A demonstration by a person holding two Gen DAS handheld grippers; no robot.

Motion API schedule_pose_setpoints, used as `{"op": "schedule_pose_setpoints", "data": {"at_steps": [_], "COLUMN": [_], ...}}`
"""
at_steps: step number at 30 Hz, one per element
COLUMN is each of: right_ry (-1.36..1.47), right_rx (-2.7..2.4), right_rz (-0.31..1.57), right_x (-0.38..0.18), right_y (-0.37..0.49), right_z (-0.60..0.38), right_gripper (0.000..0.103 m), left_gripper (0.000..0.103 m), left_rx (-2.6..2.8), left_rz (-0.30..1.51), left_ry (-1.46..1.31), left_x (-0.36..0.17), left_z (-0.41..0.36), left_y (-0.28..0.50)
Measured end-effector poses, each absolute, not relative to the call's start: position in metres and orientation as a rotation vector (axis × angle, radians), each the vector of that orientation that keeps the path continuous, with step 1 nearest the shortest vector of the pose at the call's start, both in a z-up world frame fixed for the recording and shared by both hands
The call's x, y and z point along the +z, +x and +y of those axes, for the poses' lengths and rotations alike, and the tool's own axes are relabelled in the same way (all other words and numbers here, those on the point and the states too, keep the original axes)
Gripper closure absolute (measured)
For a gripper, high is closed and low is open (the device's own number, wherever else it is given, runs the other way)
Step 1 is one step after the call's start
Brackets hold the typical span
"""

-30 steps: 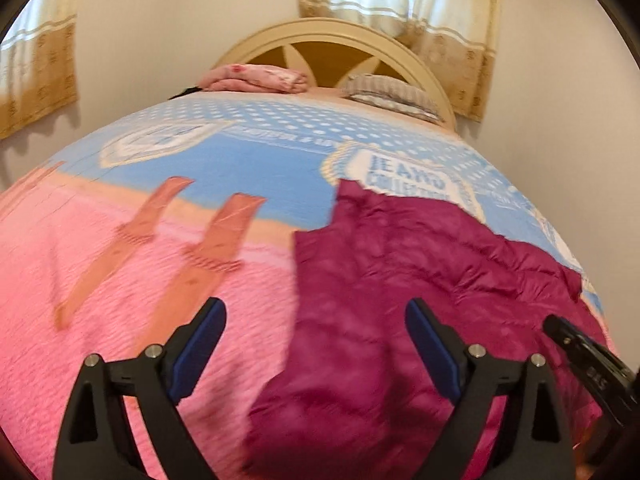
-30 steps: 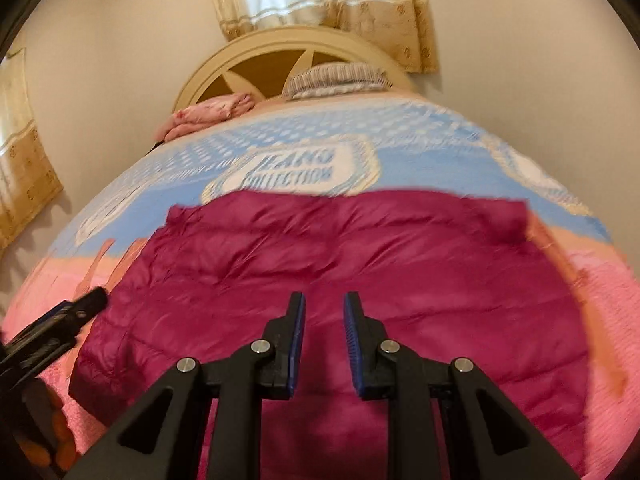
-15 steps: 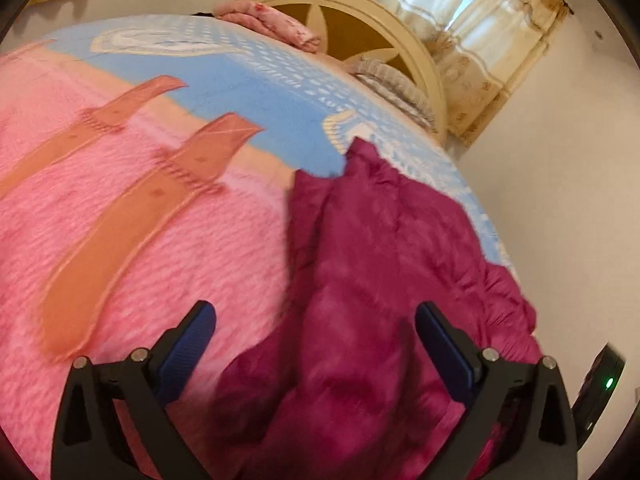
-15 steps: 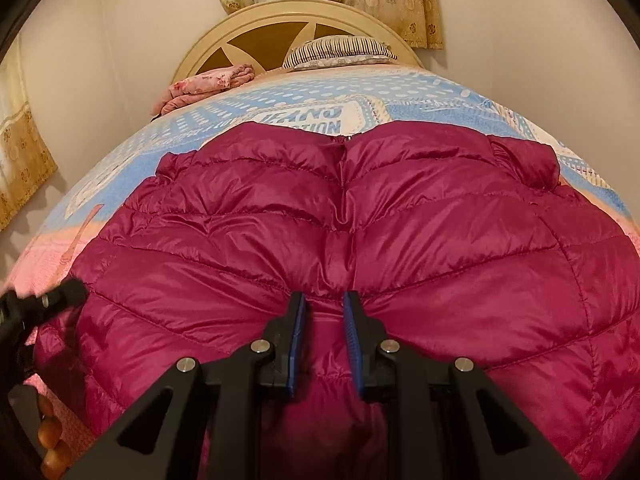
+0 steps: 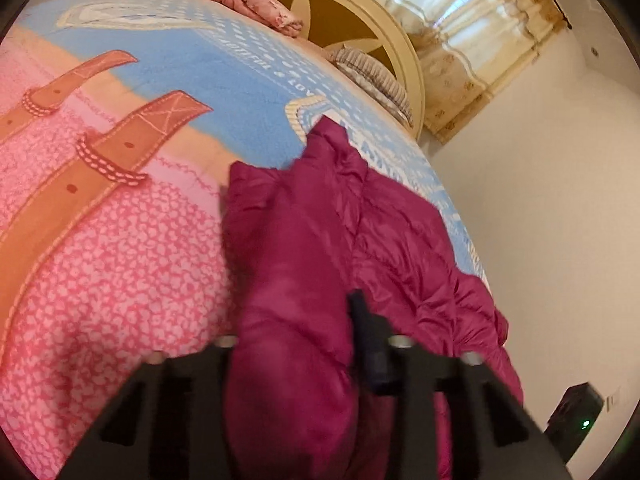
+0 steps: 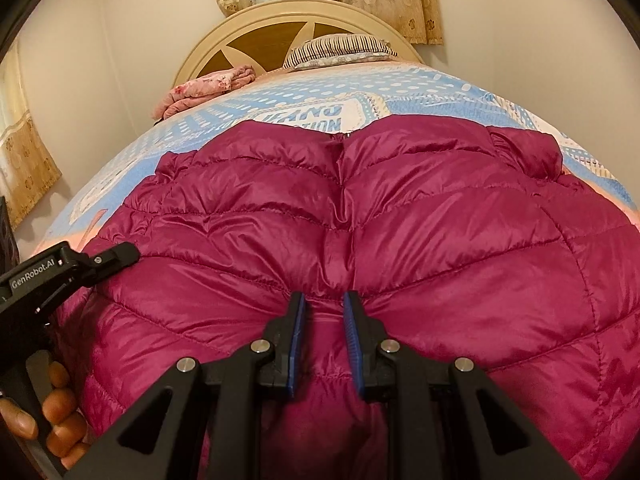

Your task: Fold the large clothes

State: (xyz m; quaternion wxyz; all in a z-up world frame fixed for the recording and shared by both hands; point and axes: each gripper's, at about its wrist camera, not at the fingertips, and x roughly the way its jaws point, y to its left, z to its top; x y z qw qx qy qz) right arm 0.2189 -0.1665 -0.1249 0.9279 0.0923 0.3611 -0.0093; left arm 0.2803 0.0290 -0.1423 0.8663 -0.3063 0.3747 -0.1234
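A magenta quilted puffer jacket [image 6: 440, 220] lies spread on the bed, its zip running away from me. My right gripper [image 6: 325, 300] is shut on a pinch of fabric at the jacket's near edge, by the zip line. In the left wrist view the jacket [image 5: 400, 240] has a thick fold of its left side bulging up between the jaws of my left gripper [image 5: 296, 320]. Those jaws are closing on the fold. The fabric hides the left finger. A hand [image 6: 60, 420] holds the left tool at the jacket's left side.
A pink and blue blanket [image 5: 100, 260] covers the bed. A folded pink quilt [image 6: 208, 88] and a striped pillow [image 6: 340, 50] lie by the cream headboard [image 6: 280, 12]. Curtains hang behind it. A white wall [image 5: 560, 200] runs close along the right side.
My left gripper dropped and rolled onto the jacket's left edge, and its jaws went from wide open to closed around a fold. The right gripper sank a little, still gripping.
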Motion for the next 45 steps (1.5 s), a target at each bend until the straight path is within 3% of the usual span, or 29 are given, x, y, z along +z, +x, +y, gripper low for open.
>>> {"op": "schedule_pose_setpoints", "data": {"at_steps": [4, 15, 34, 45], "right_ry": [0.195, 0.296, 0.417, 0.497], "right_rx": [-0.017, 0.025, 0.101, 0.057], "right_rz": [0.742, 0.747, 0.738, 0.647], "right_x": [-0.126, -0.131, -0.131, -0.096], "right_y": [0.219, 0.221, 0.220, 0.182], "right_z": [-0.168, -0.185, -0.213, -0.309], "right_gripper": [0.083, 0.083, 0.083, 0.082], "left_gripper": [0.083, 0.083, 0.083, 0.083], "left_rx": [-0.237, -0.261, -0.414, -0.469], "left_rz": [0.750, 0.622, 0.622, 0.615], "left_ry": [-0.536, -0.249, -0.044, 0.068], "left_x": [-0.118, -0.053, -0.047, -0.052], "left_z": [0.015, -0.047, -0.118, -0.163], "left_y": [0.275, 0.263, 0.242, 0.225]}}
